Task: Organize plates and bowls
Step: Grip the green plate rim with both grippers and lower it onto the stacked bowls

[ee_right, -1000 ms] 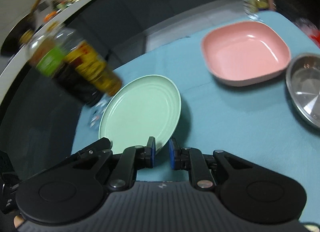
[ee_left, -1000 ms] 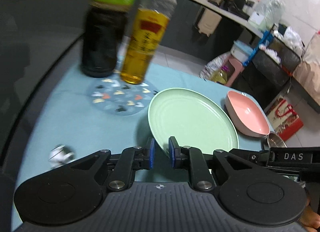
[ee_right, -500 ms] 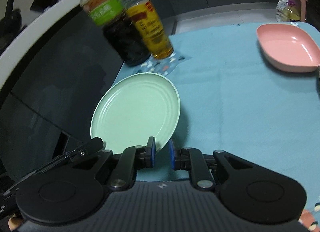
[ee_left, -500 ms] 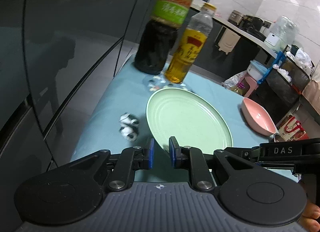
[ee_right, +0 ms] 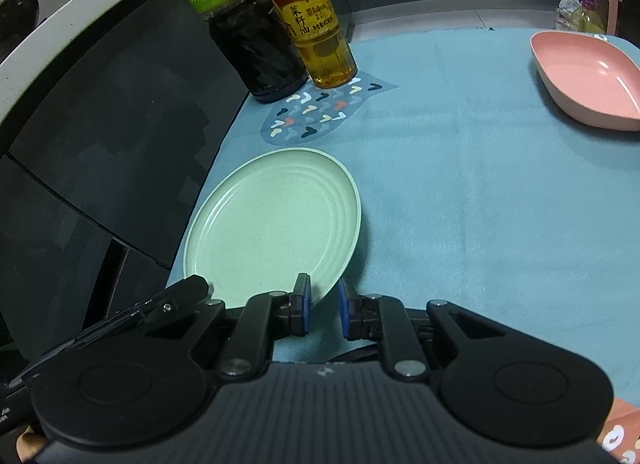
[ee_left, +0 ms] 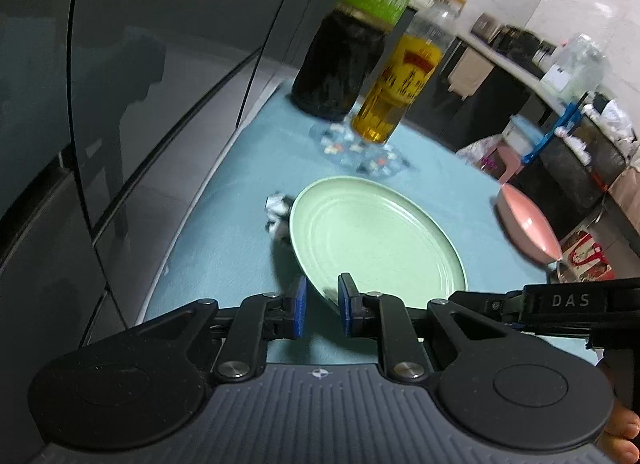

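A round pale green plate (ee_left: 376, 238) is held up over the blue cloth, tilted; it also shows in the right wrist view (ee_right: 272, 224). My left gripper (ee_left: 320, 308) is shut on its near rim. My right gripper (ee_right: 322, 306) is shut on the same plate's near rim, beside the left one, whose body shows at the lower left. A pink square bowl (ee_right: 588, 78) sits at the far right of the table; it also shows in the left wrist view (ee_left: 526, 224).
A dark vinegar bottle (ee_right: 240, 20) and a yellow oil bottle (ee_right: 312, 16) stand at the back by a patterned mat (ee_right: 320, 112). A small crumpled black-and-white object (ee_left: 278, 210) lies left of the plate. The table's left edge (ee_right: 216, 156) drops to dark cabinets.
Both grippers have carried the green plate back and to the left, away from the pink bowl and toward the table's left edge. A steel bowl has left the right wrist view.
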Tool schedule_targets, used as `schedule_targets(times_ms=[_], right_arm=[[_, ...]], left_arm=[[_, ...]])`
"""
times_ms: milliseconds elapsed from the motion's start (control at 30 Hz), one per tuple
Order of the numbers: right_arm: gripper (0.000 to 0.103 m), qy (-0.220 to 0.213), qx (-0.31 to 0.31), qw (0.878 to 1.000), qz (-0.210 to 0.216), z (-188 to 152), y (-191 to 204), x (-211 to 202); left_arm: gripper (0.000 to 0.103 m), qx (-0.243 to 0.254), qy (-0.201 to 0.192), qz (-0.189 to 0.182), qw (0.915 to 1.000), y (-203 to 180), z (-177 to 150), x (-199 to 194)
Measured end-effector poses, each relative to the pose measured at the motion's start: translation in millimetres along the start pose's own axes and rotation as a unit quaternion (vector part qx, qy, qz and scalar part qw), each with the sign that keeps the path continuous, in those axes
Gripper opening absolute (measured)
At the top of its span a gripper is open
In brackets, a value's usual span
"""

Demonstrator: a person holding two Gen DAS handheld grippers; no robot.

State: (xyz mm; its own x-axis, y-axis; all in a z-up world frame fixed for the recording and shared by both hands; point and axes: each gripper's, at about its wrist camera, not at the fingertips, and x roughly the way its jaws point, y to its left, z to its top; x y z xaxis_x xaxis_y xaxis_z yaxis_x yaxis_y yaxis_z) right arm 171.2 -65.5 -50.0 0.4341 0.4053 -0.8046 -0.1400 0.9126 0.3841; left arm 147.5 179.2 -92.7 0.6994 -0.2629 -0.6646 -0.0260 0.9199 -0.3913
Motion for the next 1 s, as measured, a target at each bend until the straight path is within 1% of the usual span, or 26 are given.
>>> schedule_targets(times_ms=[67, 100, 200, 367, 467, 533, 600, 667, 767, 833, 900, 1000], right_arm=[[0.009, 0.002, 0.001, 1.000, -0.005, -0.5, -0.9, 2.0], [0.009, -0.002, 0.000, 1.000, -0.009, -1.0, -1.2, 1.5], [0.009, -0.013, -0.002, 1.000, -0.019, -0.7, -4.4, -2.2], [0.009, -0.022, 0.007, 1.000, -0.017, 1.2, -15.4, -12.8], [0.009, -0.035, 0.001, 0.999, -0.019, 2.1, -20.0, -21.2], [0.009, -0.044, -0.006, 0.999, -0.020, 2.9, -24.0, -27.7], [0.009, -0.058, -0.014, 0.998, -0.021, 3.8, -29.0, -36.7], [0.009, -0.074, -0.024, 0.997, -0.025, 5.0, -35.2, -47.8], [0.009, -0.106, -0.030, 0.993, -0.043, 8.3, -49.3, -66.9], [0.011, -0.124, -0.028, 0.991, -0.054, 11.0, -62.1, -79.7], [0.017, -0.137, -0.023, 0.988, -0.063, 14.2, -76.2, -90.3], [0.021, -0.156, -0.020, 0.984, -0.083, 18.1, -95.5, -103.5]], left_arm=[[0.019, 0.001, 0.013, 0.013, 0.9998, -0.4, -1.2, 2.3], [0.022, 0.006, 0.012, 0.016, 0.9998, -1.1, -2.2, 1.5], [0.022, 0.016, -0.001, 0.027, 0.9995, -2.9, -4.1, -4.6], [0.023, 0.019, -0.031, 0.038, 0.9986, -5.8, -0.6, -22.4], [0.023, 0.024, -0.051, 0.036, 0.9978, -14.6, 3.1, -32.8], [0.024, 0.032, -0.058, 0.029, 0.9973, -24.7, 5.8, -37.5], [0.028, 0.046, -0.065, 0.022, 0.9966, -38.9, 8.1, -40.1], [0.029, 0.062, -0.069, 0.015, 0.9956, -54.6, 10.3, -39.8], [0.032, 0.081, -0.064, 0.005, 0.9947, -79.9, 14.7, -32.9], [0.032, 0.094, -0.056, 0.000, 0.9940, -97.6, 18.0, -25.9], [0.032, 0.111, -0.052, -0.003, 0.9925, -115.0, 20.1, -19.5], [0.033, 0.130, -0.048, -0.003, 0.9904, -140.6, 24.1, -8.2]])
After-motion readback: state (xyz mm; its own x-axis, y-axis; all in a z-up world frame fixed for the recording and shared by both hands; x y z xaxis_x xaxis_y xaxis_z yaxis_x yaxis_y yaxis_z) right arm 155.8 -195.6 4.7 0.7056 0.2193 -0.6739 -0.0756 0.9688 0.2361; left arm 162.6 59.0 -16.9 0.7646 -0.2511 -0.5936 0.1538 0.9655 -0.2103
